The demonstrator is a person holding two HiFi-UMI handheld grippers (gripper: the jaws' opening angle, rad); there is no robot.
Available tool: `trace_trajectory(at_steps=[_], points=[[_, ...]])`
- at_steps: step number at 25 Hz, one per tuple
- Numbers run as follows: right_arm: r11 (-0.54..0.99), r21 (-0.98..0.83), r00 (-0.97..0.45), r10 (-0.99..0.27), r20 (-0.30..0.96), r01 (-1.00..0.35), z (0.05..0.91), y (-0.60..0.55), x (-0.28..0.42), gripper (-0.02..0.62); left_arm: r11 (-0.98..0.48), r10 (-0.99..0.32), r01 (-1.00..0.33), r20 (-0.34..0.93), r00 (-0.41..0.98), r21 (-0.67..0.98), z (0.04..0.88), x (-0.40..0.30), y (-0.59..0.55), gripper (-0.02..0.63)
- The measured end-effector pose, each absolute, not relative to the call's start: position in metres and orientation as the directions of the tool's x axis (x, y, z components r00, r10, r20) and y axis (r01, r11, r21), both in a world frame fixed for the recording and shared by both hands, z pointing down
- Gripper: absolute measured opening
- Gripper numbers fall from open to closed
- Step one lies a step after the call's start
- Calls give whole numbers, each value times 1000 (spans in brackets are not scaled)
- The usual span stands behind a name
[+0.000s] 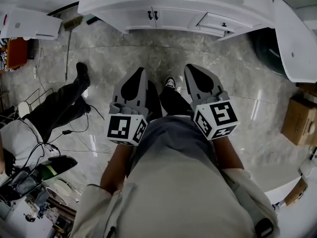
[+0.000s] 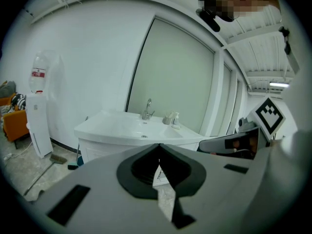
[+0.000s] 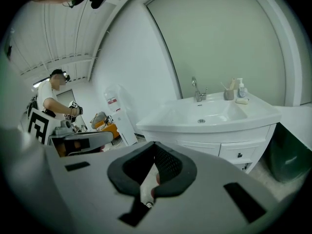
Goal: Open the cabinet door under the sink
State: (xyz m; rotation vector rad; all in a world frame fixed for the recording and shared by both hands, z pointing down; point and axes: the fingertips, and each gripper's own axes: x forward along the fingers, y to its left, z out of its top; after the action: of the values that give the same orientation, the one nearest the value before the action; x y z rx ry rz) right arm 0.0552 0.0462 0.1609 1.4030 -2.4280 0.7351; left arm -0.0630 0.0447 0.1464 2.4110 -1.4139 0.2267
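Jaws together, nothing between, on left gripper (image 1: 139, 73) and right gripper (image 1: 192, 69), mid-frame; cabinet door (image 1: 137, 18) shut, top centre, well apart.

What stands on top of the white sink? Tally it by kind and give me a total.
Chrome tap: 1
Small grey cup: 1
Pale plastic pump bottle: 1
Small white soap-like piece: 1
Total: 4
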Motion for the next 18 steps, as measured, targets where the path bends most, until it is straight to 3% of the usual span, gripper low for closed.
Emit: trace_trajectory(at_steps=[18], points=[[410,-263,-487,-727,483,-873,221,-23,9,11,-490,-754,-829,346,558,269,188,-79,7,2]])
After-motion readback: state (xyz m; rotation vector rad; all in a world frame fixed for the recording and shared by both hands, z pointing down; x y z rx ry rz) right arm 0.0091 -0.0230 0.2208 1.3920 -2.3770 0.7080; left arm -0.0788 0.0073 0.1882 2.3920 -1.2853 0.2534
